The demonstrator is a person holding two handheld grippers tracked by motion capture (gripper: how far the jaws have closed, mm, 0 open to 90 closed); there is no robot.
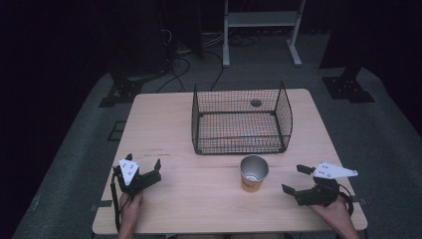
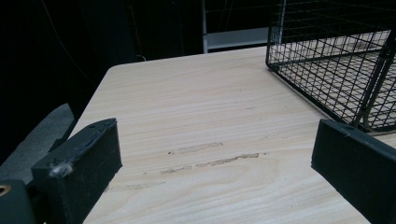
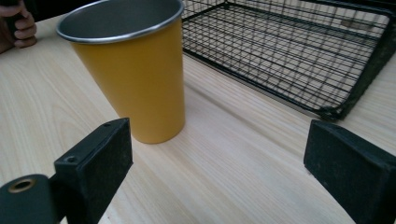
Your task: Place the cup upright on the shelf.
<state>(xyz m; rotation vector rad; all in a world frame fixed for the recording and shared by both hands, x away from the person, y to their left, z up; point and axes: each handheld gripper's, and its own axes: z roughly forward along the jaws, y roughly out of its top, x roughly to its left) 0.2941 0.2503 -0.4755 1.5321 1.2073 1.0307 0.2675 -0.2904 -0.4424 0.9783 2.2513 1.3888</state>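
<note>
A yellow cup (image 1: 253, 174) with a metal rim and steel inside stands upright on the wooden table (image 1: 174, 129), just in front of a black wire basket (image 1: 241, 118). My right gripper (image 1: 295, 179) rests open to the right of the cup, a short gap away; in the right gripper view the cup (image 3: 135, 70) stands ahead and left of the jaws, with the basket (image 3: 299, 51) behind. My left gripper (image 1: 144, 166) is open at the table's near left, nothing between its jaws. The basket's corner (image 2: 336, 60) appears at upper right in the left gripper view.
The basket looks empty, and a round hole (image 1: 256, 103) in the tabletop shows through its mesh. A white metal frame (image 1: 261, 30) and cables lie on the dark floor beyond the table. A hand (image 3: 16, 25) is at the far left of the right gripper view.
</note>
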